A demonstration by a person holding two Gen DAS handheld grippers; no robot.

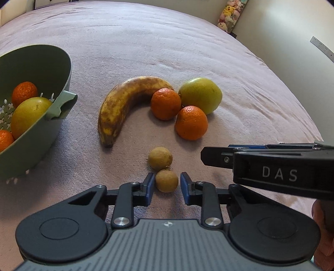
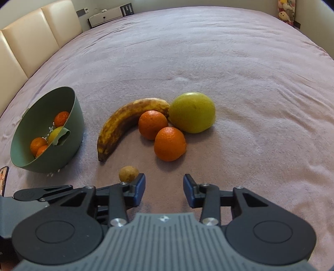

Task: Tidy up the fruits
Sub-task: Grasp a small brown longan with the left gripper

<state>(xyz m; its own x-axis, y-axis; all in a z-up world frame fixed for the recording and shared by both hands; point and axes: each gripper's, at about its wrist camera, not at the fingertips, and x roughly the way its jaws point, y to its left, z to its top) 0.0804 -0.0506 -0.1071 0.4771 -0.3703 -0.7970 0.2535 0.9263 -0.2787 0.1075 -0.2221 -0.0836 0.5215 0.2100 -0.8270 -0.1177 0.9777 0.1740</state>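
In the left wrist view my left gripper is open with a small brown round fruit between its blue pads, not clamped. A second small brown fruit lies just beyond it. A spotted banana, two oranges and a yellow-green apple lie further out. A green colander bowl at left holds oranges and a yellow fruit. My right gripper is open and empty above the cloth; one brown fruit shows by its left pad.
Everything lies on a pinkish-purple blanket. A cream padded headboard runs along the far left. Plush toys hang at the far right corner. The right gripper's body crosses the left view at right.
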